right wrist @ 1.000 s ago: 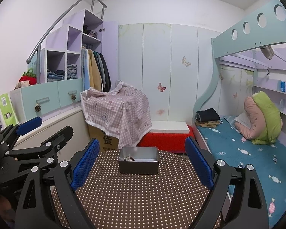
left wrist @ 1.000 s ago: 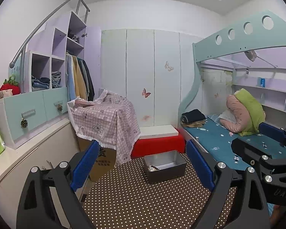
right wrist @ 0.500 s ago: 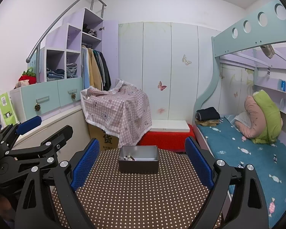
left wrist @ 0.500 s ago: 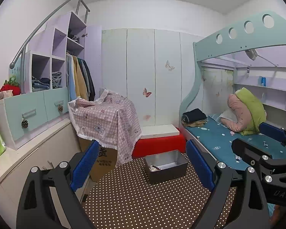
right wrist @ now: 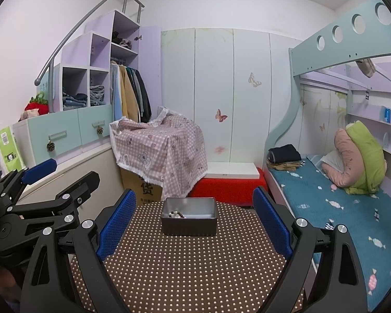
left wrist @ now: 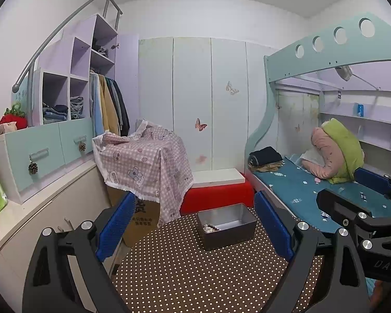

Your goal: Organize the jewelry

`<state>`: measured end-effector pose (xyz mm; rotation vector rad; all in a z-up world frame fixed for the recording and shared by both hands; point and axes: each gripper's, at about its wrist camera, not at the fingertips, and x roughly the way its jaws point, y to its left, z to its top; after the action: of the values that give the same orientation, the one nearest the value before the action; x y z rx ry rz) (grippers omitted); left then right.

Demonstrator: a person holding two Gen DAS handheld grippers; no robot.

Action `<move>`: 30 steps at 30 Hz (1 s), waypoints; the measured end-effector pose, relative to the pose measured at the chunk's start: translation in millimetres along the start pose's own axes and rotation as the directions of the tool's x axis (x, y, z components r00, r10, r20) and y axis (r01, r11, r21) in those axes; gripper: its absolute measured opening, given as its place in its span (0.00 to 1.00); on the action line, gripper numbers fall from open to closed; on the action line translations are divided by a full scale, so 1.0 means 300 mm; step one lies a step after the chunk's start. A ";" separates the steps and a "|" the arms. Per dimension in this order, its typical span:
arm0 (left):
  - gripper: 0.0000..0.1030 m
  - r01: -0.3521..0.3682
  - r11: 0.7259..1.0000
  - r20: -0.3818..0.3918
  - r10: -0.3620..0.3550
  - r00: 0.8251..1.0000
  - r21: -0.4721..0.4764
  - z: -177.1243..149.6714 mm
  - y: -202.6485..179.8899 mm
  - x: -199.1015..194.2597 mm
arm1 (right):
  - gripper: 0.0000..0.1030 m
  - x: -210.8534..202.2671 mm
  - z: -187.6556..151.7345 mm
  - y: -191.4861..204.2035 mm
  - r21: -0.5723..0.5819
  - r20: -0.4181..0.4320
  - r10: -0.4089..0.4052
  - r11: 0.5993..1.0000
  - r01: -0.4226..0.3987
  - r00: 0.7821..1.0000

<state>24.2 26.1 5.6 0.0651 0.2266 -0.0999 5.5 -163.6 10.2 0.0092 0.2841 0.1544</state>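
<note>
Beaded bracelet (right wrist: 176,214) is sitting in the left end of the metal tin (right wrist: 189,225), which is near the far edge of the polka-dot table (right wrist: 195,266). Left gripper (left wrist: 194,228) and right gripper (right wrist: 194,224) both hover spread wide, holding nothing.
</note>
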 end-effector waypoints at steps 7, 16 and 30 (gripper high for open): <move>0.87 0.000 1.000 -0.004 0.000 1.000 0.000 -0.002 -0.004 0.001 | 0.85 0.006 -0.007 0.000 0.001 -0.005 -0.001 1.000 0.001 1.000; 0.87 -0.001 1.000 -0.006 0.001 1.000 -0.001 -0.012 -0.008 0.003 | 0.85 0.013 -0.014 0.000 0.001 -0.009 -0.002 1.000 0.002 1.000; 0.87 -0.002 1.000 -0.111 0.003 0.994 0.009 -0.100 -0.035 0.101 | 0.85 0.097 -0.091 -0.030 0.025 -0.096 -0.014 1.000 0.016 0.995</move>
<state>45.9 15.0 -31.1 0.0799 0.3372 -0.0951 26.7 -168.3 -24.6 0.0252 0.3821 0.1367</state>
